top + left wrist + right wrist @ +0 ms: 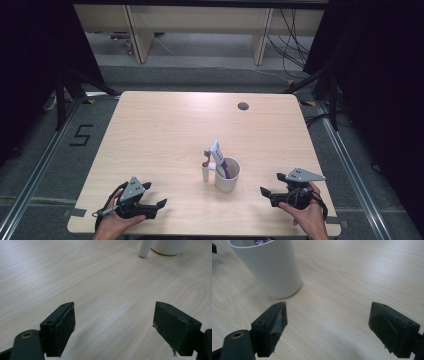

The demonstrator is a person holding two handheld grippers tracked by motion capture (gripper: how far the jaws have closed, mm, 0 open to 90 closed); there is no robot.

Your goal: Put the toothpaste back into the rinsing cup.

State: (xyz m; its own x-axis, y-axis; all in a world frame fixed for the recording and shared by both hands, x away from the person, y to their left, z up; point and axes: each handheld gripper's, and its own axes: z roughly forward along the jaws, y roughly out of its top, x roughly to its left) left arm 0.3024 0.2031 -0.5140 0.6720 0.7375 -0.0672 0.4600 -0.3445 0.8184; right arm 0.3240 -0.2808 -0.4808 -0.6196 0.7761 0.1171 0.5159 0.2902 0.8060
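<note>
Pale wood table (pixel 165 130); white cup (pixel 227 176) with purple-white tube (pixel 218 156) sits lower centre. I see left tool (pixel 159 205) lower left, right tool (pixel 264 192) lower right, cup between; both jaws apart, empty.

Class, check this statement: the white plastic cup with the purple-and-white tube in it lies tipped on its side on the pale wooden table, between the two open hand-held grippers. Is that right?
Not quite. The white plastic cup stands upright, as the high view shows. The rest holds: the purple-and-white tube leans in it, on the pale wooden table, between the open left hand-held gripper and right hand-held gripper.
</note>
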